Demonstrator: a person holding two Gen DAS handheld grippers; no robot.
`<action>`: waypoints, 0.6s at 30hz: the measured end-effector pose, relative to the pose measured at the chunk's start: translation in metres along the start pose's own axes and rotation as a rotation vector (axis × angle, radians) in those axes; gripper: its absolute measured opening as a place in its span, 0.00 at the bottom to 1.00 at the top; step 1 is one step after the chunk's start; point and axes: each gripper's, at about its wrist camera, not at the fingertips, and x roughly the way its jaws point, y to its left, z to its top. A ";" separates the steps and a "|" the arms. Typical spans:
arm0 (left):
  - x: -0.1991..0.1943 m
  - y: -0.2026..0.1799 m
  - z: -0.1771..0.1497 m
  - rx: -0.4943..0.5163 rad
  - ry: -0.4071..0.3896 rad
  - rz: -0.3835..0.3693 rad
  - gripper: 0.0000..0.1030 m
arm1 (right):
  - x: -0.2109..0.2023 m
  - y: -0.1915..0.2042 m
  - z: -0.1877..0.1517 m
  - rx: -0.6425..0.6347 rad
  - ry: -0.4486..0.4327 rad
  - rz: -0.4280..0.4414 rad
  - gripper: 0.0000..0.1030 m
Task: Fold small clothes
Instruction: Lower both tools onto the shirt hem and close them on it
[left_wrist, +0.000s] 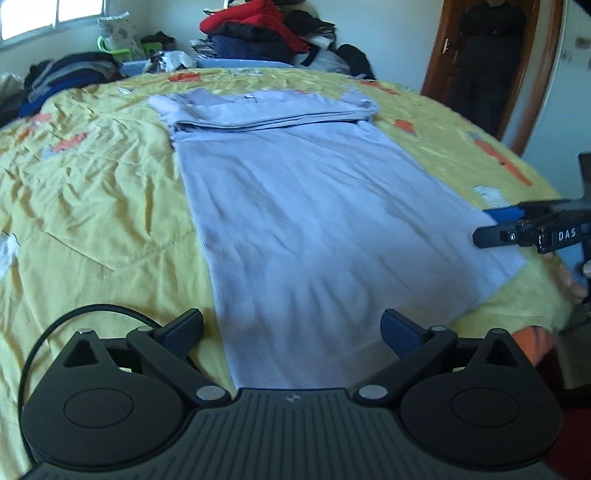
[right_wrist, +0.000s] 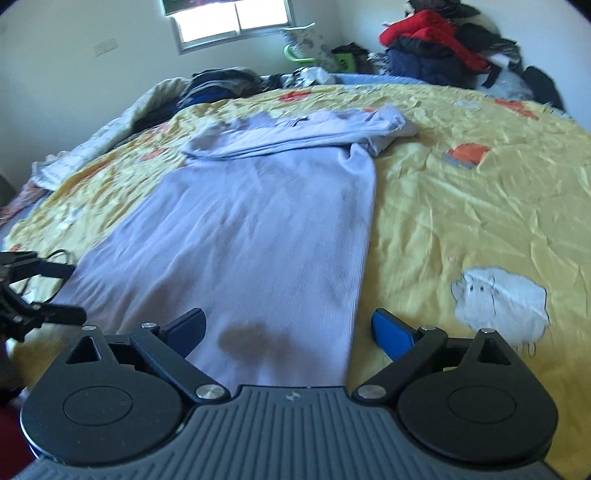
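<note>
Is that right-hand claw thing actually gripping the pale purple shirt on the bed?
Apart. In the right wrist view the right gripper stands wide open, both fingers clear of the lavender shirt lying flat between them.

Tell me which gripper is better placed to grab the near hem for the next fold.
Neither alone, probably: the left gripper sits open over the hem's left part, the right gripper open over its right corner. The lavender garment is wide, so each takes its own corner.
</note>
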 end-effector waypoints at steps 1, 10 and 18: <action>-0.002 0.002 0.000 -0.011 0.004 -0.019 1.00 | -0.004 -0.003 -0.002 0.005 0.001 0.018 0.94; -0.006 0.014 0.002 -0.107 0.001 -0.124 0.99 | -0.029 -0.028 -0.014 0.071 0.044 0.262 0.88; -0.005 0.013 0.003 -0.098 0.024 -0.224 0.99 | -0.025 -0.061 -0.023 0.287 0.037 0.449 0.54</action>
